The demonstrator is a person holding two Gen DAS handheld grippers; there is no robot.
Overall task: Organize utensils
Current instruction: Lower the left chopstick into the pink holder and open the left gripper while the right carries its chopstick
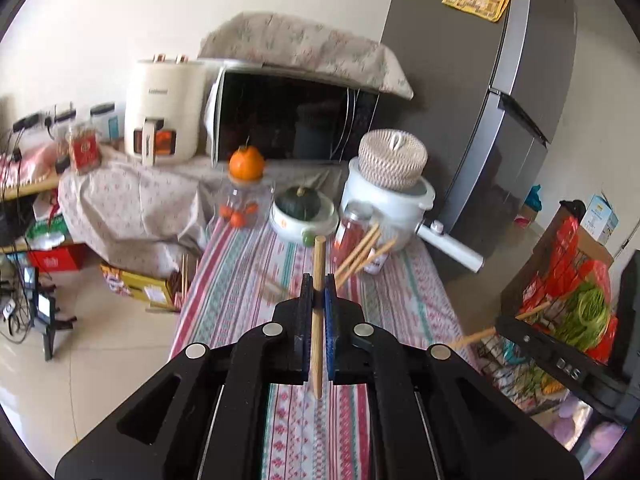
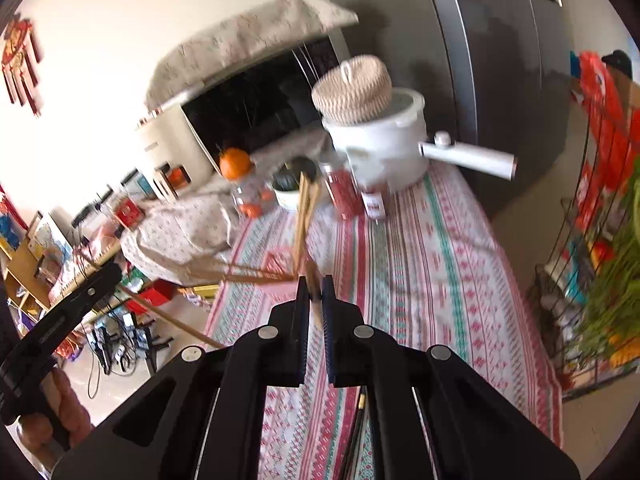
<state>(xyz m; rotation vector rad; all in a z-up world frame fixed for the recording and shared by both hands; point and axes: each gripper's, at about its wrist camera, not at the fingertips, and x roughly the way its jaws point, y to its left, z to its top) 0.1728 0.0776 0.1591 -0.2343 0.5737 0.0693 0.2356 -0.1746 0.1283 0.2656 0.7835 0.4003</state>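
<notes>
Left wrist: left gripper [image 1: 319, 294] pinching one upright chopstick [image 1: 318, 320] above striped tablecloth [image 1: 248, 280]; jars [image 1: 354, 226], pumpkin bowl [image 1: 302, 216], white pot [image 1: 386, 204] crowding ahead. Right gripper [image 2: 316, 294] clamping another chopstick [image 2: 313, 280], blurred.

left tool [image 1: 319, 280]: raised above the surface, jaws nearly closed, clamping one wooden chopstick [image 1: 318, 320] that stands upright between them | right tool [image 2: 316, 282]: also raised, tilted, jaws narrow, pinching a blurred wooden stick | hand [image 2: 60, 404]: bare, gripping the left tool's handle
</notes>
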